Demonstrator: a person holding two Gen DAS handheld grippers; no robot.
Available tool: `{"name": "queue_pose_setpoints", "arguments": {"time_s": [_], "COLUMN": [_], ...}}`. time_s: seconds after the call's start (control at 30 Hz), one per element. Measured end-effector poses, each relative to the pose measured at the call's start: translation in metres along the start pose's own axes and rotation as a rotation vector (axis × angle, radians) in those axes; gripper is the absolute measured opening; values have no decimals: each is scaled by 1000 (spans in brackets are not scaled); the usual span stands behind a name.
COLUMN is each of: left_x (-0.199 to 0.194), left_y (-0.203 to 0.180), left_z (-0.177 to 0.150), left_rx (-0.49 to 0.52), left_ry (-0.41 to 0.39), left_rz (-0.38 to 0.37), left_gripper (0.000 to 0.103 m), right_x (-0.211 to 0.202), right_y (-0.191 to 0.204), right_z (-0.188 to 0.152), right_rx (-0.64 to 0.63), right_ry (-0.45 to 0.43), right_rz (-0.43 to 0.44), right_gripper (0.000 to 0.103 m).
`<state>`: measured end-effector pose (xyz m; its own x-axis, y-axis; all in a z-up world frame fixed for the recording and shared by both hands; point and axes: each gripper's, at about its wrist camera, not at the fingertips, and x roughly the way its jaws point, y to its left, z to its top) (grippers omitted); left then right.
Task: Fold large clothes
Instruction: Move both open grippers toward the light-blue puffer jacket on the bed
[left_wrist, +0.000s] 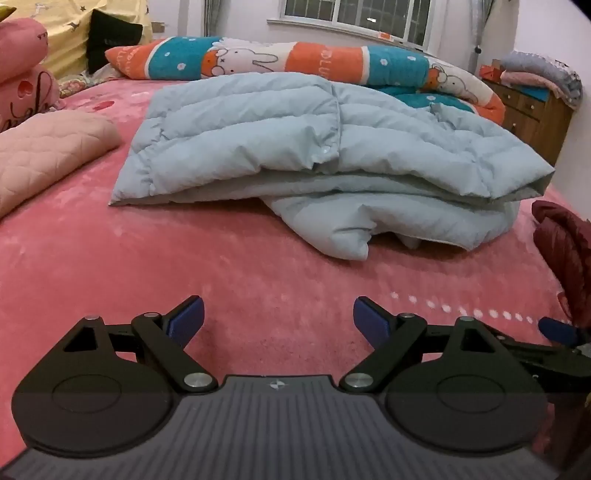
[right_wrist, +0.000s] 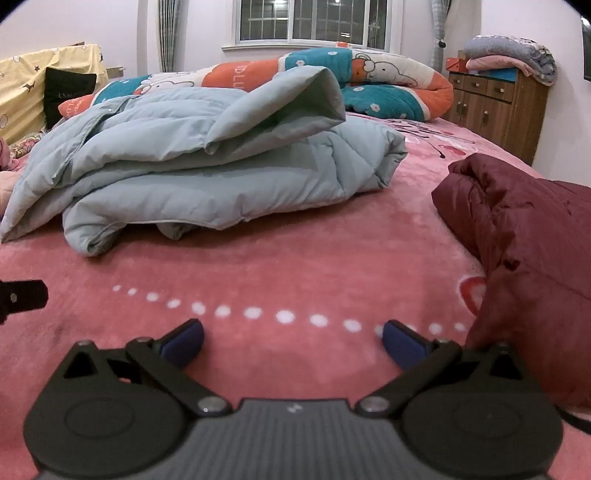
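A light blue puffer jacket (left_wrist: 314, 147) lies folded in layers on the pink bed cover (left_wrist: 147, 258), a loose part sticking out at its near edge. It also shows in the right wrist view (right_wrist: 207, 162). My left gripper (left_wrist: 277, 321) is open and empty, low over the cover, well short of the jacket. My right gripper (right_wrist: 291, 345) is open and empty, also short of the jacket. A dark red padded garment (right_wrist: 524, 229) lies bunched just right of the right gripper, and shows at the right edge of the left wrist view (left_wrist: 565, 251).
A rolled orange and teal cartoon blanket (left_wrist: 295, 59) lies behind the jacket. A pink quilted folded item (left_wrist: 48, 151) sits at left. A wooden cabinet (right_wrist: 495, 99) with stacked blankets stands at far right. Pillows lie at far left.
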<state>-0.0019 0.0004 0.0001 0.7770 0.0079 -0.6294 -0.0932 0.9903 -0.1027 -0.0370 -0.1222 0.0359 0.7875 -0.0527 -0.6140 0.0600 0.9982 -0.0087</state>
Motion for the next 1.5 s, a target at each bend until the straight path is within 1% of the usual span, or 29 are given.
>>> {"name": "queue_pose_setpoints", "arguments": {"time_s": [0.03, 0.07, 0.13, 0.3, 0.37, 0.47, 0.57, 0.63, 0.73, 0.8, 0.9, 1.07, 1.17, 1.2, 1.33, 1.37, 1.5], "left_x": [-1, 1, 5, 0, -2, -18, -45, -61, -89, -102, -127, -179, -209, -209, -237, -242, -257], "left_y": [0, -1, -5, -7, -9, -9, -9, -8, -4, -7, -8, -6, -10, -14, -8, -11, -9], "left_z": [-1, 1, -7, -10, -5, -1, 4, 5, 8, 14, 13, 12, 11, 16, 8, 11, 9], "left_rx": [-1, 9, 17, 3, 7, -2, -6, -4, -1, 21, 46, 65, 78, 81, 77, 77, 71], "left_ry": [1, 23, 28, 10, 0, -49, -104, -133, -161, -194, -234, -317, -348, -351, -383, -388, -408], "left_rz": [1, 1, 0, 3, 13, 32, 50, 65, 87, 113, 146, 193, 216, 224, 240, 247, 263], "left_gripper": [103, 103, 103, 103, 103, 103, 103, 103, 103, 103, 103, 103, 103, 103, 103, 103, 103], "right_x": [0, 1, 1, 2, -1, -10, -22, -31, -51, -68, -96, -140, -169, -176, -206, -212, -229], "right_y": [0, 0, 0, 2, 0, -5, -6, -6, -8, -8, -7, -5, 0, 0, 1, 2, 5], "right_z": [0, 0, 0, 1, 0, 5, 4, 2, 8, 14, 23, 38, 45, 47, 54, 56, 61], "right_rx": [-1, 2, 3, -12, -5, -10, -51, -54, -40, -38, -33, -25, -41, -45, -42, -39, -38], "right_ry": [1, 1, 2, 6, 12, 15, 12, 9, -9, -47, -101, -157, -198, -209, -241, -249, -263], "right_rz": [0, 2, 2, -8, 6, 32, -12, 3, 34, 38, 44, 77, 84, 90, 103, 104, 112], "right_gripper": [103, 103, 103, 103, 103, 102, 102, 102, 102, 102, 102, 102, 102, 102, 102, 102, 102]}}
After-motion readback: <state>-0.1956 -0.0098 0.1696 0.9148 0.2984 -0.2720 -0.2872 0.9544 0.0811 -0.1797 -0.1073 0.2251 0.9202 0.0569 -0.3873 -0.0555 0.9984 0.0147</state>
